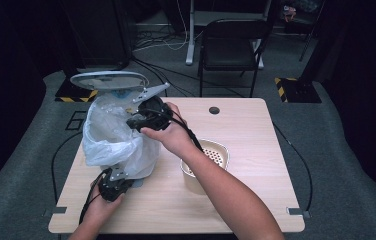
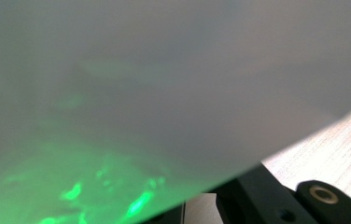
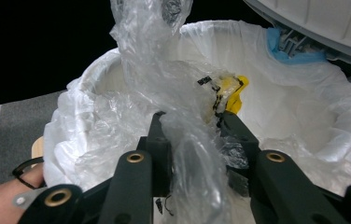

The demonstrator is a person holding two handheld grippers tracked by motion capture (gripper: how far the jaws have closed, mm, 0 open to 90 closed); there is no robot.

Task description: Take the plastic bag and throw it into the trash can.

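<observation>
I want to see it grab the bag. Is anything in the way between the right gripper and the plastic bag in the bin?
No. The right gripper has a fold of the plastic bag already between its jaws, at the top of the white bin.

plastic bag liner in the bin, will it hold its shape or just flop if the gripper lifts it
Probably floppy: the plastic bag liner is thin, creased and bunched between the right gripper. Likely very light and easy to tear. It may slip, being glossy film.
</observation>
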